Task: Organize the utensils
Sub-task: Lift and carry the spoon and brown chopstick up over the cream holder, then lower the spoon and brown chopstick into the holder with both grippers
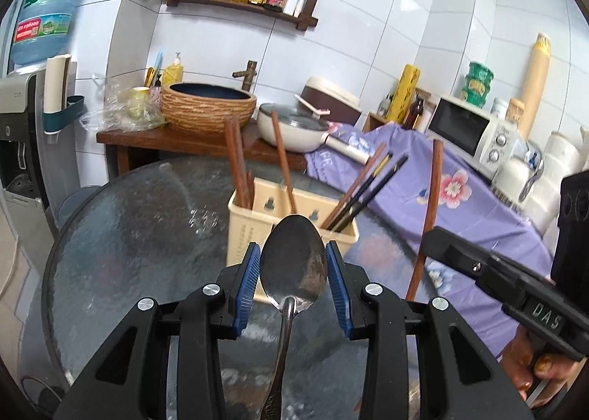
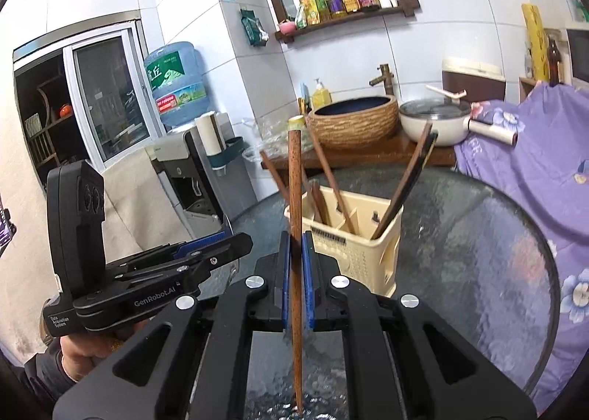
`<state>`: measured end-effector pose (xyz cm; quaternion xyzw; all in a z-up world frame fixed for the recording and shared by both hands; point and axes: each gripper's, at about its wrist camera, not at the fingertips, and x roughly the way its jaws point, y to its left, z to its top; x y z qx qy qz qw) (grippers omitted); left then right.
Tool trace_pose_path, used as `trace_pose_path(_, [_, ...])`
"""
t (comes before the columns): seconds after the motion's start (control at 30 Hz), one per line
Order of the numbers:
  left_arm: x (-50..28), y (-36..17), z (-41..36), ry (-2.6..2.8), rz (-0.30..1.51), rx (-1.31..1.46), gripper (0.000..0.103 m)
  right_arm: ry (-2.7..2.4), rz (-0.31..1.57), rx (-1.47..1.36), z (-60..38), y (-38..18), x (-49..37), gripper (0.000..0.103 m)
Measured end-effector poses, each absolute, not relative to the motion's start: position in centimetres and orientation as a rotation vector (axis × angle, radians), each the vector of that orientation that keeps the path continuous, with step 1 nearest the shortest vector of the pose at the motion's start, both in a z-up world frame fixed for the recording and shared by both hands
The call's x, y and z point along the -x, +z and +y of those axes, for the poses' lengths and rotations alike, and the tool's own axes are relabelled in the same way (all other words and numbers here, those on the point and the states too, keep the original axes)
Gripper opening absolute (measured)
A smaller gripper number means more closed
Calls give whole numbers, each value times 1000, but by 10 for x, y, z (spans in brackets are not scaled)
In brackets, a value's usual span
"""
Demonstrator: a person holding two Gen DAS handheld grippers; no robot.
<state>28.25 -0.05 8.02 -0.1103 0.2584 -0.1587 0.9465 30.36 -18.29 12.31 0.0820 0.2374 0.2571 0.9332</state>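
We hold one metal spoon [image 1: 293, 258] in our left gripper [image 1: 293, 285], its bowl pinched between both blue pads [image 1: 246, 287], handle trailing back under the fingers. Our right gripper [image 2: 293, 282] is clamped on one wooden chopstick [image 2: 295, 221], upright between its fingers. Just ahead of both fingertips stands one cream utensil basket [image 1: 254, 232] on the glass table [image 1: 129, 235]; we count roughly six chopsticks [image 1: 235, 165] leaning inside

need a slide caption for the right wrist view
Right gripper pinches an upright wooden chopstick before a cream utensil basket on the glass table.
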Motion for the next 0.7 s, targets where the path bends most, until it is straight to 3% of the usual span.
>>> trace_pose_path(0.4, [-341,143,-7,-332,347,274,36,435,321,-193,-187,191,-353,7])
trace_pose_path(0.7, [-387,148,-6,-323,235,328,36,331,210,-154,-178,209,-391,7])
